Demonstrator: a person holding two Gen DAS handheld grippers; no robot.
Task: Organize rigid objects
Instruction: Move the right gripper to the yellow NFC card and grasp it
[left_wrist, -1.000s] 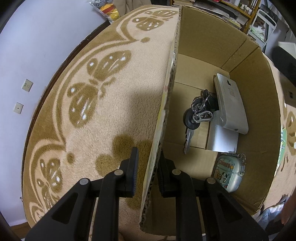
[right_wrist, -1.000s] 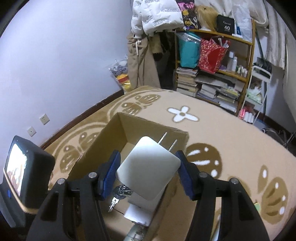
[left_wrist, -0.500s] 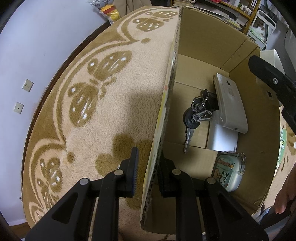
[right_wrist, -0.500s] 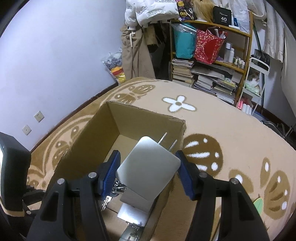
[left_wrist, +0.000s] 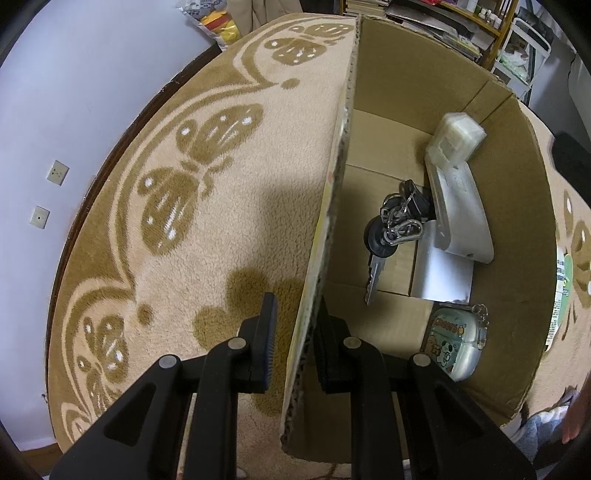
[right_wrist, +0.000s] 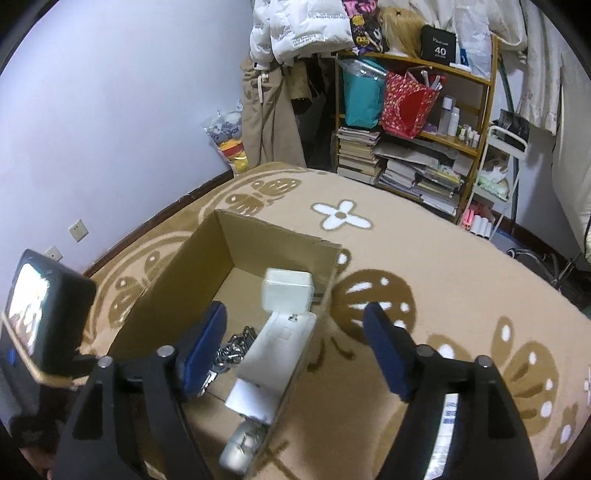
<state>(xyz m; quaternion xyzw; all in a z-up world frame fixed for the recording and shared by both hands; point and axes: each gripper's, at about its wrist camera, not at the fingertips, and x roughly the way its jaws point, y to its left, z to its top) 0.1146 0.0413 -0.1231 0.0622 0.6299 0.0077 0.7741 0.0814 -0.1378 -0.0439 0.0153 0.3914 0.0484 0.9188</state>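
The left hand-held gripper (left_wrist: 293, 341) clamps the cardboard box (left_wrist: 406, 92) wall. The right hand-held gripper (right_wrist: 295, 347) is opening, empty, above the white charger (right_wrist: 286, 293) inside.

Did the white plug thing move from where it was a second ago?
Yes. The white charger was between the right gripper fingers above the cardboard box; now it lies inside the box, against the far-right wall, and the gripper's jaws are opening, empty.

A beige carpet with brown butterfly patterns (right_wrist: 443, 258) covers the floor. Beyond its far edge stands a wooden bookshelf (right_wrist: 476, 110) holding stacked books (right_wrist: 358, 151), a teal bag (right_wrist: 362, 96) and a red patterned bag (right_wrist: 406, 103). Left of the bookshelf, plush toys in a clear bag (right_wrist: 231, 140) lean against the lilac wall (right_wrist: 129, 92).
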